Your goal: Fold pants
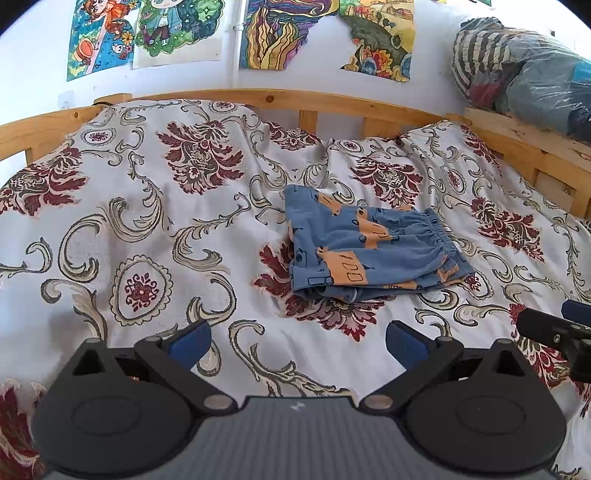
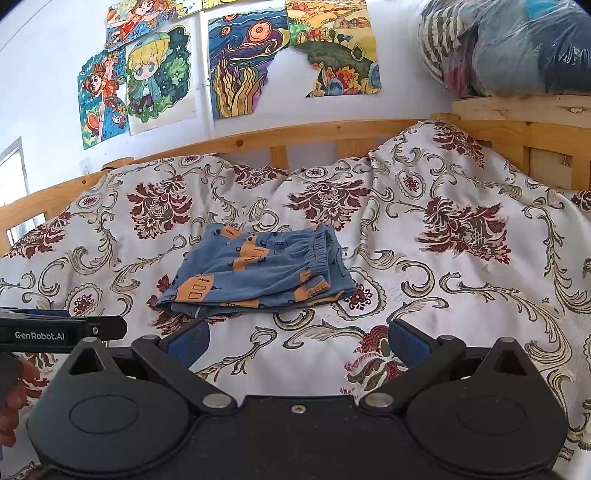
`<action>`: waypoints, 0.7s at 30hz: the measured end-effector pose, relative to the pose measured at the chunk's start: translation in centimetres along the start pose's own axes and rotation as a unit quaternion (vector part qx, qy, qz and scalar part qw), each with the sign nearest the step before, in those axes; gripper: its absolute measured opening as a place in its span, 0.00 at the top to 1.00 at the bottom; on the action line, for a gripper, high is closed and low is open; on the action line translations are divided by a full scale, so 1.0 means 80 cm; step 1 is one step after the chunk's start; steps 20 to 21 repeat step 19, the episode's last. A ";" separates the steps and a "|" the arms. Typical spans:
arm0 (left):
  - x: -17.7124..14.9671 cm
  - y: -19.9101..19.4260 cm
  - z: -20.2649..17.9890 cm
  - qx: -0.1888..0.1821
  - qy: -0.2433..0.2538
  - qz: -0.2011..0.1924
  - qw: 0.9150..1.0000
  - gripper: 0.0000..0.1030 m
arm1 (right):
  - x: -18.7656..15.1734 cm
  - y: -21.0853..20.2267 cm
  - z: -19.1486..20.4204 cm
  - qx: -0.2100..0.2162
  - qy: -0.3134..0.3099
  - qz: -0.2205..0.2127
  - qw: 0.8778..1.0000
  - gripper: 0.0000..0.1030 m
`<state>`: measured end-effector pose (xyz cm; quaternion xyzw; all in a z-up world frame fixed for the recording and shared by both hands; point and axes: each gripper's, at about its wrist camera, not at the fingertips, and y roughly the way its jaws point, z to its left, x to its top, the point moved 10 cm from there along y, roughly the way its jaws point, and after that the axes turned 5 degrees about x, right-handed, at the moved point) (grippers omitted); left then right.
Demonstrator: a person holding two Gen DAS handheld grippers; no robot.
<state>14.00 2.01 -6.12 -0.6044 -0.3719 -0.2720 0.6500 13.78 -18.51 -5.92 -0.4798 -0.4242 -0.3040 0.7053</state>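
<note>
On the floral bedspread (image 1: 147, 206) lie the folded blue pants (image 1: 369, 251) — well apart from both tools. Left gripper (image 1: 297, 345) and right gripper (image 2: 298, 343) hover spread wide — holding nothing.

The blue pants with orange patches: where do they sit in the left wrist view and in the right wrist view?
Left wrist view: the folded pants lie right of centre on the floral bedspread, elastic waistband at their right end.
Right wrist view: the pants lie left of centre, beyond the open right gripper.
Shared landmark: the torn swirl painting on the wall above the wooden bed rail.
</note>
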 end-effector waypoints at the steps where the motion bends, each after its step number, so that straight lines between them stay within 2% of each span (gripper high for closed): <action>1: 0.000 -0.001 0.000 0.002 0.002 -0.001 1.000 0.00 | 0.000 0.000 0.000 0.000 0.000 0.000 1.000 0.01; 13: -0.004 -0.001 -0.003 0.009 0.015 0.013 1.000 0.00 | -0.006 0.002 0.002 0.002 -0.003 0.004 1.000 0.01; 21: -0.005 0.000 -0.001 0.002 0.002 0.021 1.000 0.00 | -0.005 0.002 0.002 0.003 -0.005 0.005 1.000 0.01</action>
